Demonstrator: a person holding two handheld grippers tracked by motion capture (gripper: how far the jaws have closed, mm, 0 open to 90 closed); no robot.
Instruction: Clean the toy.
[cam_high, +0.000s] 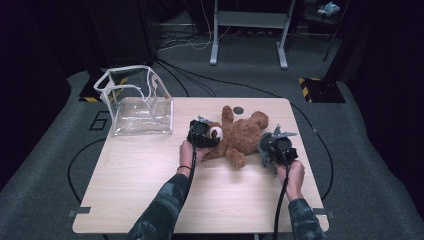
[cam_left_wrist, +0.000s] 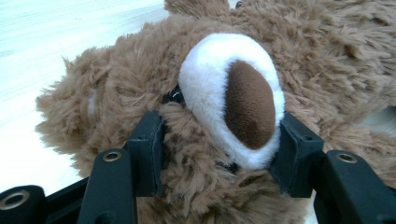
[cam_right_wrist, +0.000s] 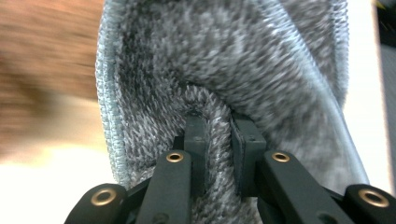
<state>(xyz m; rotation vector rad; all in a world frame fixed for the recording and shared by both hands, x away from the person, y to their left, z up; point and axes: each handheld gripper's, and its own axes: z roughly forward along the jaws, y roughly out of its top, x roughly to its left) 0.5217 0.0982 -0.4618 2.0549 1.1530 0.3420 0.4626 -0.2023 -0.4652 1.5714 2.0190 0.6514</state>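
A brown teddy bear (cam_high: 241, 135) lies on its back in the middle of the wooden table (cam_high: 150, 190). My left gripper (cam_high: 212, 134) is at its head. In the left gripper view the pads of my left gripper (cam_left_wrist: 219, 135) press into the fur on both sides of the bear's (cam_left_wrist: 116, 88) white muzzle with its brown nose (cam_left_wrist: 247, 102). My right gripper (cam_high: 267, 146) is just right of the bear's body, holding a grey cloth (cam_high: 263, 145). In the right gripper view my right gripper (cam_right_wrist: 218, 130) pinches a fold of the grey terry cloth (cam_right_wrist: 233, 60); the bear (cam_right_wrist: 42, 46) is a brown blur at the left.
A clear plastic bag with white trim (cam_high: 136, 102) stands open at the table's back left corner. A small dark disc (cam_high: 238, 110) lies behind the bear. Cables and a metal frame (cam_high: 247, 30) are on the floor beyond the table.
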